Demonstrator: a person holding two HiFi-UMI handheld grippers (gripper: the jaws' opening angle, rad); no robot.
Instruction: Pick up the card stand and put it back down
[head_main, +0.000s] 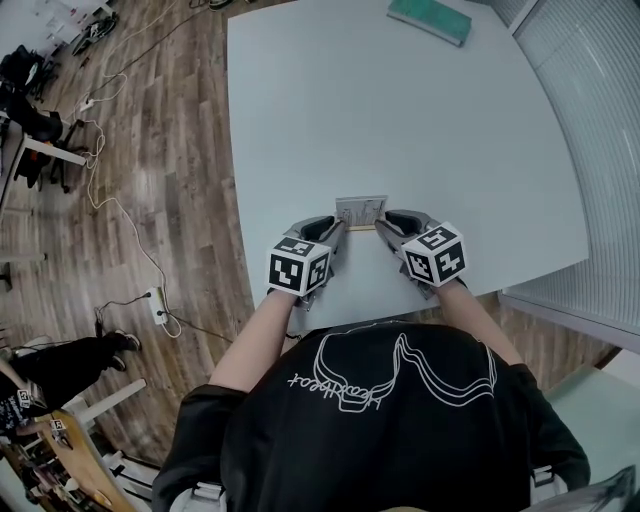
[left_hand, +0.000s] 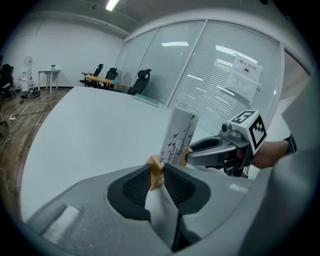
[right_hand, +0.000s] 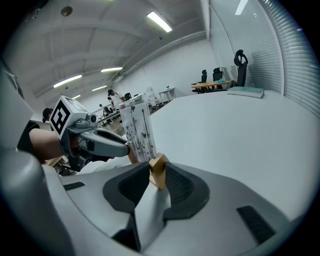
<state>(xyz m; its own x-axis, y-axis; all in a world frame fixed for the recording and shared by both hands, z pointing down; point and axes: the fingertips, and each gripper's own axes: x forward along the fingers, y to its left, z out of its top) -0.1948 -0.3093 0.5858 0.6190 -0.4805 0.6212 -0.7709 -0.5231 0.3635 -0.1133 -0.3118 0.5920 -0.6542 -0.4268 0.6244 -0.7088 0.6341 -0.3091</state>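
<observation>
The card stand (head_main: 360, 212) is a small wooden bar holding an upright printed card, near the white table's (head_main: 400, 120) front edge. My left gripper (head_main: 336, 233) is shut on the bar's left end and my right gripper (head_main: 384, 230) on its right end. In the left gripper view the wooden end (left_hand: 156, 171) sits pinched between the dark pads (left_hand: 135, 187), with the card (left_hand: 179, 136) rising behind it. The right gripper view shows the other wooden end (right_hand: 159, 170) clamped the same way, below the card (right_hand: 137, 131). Whether the stand rests on the table or hangs just above it I cannot tell.
A green book (head_main: 430, 20) lies at the table's far edge. A glass wall with blinds (head_main: 590, 110) runs along the right side. To the left is wooden floor with cables and a power strip (head_main: 158, 305). Office chairs and desks stand farther off.
</observation>
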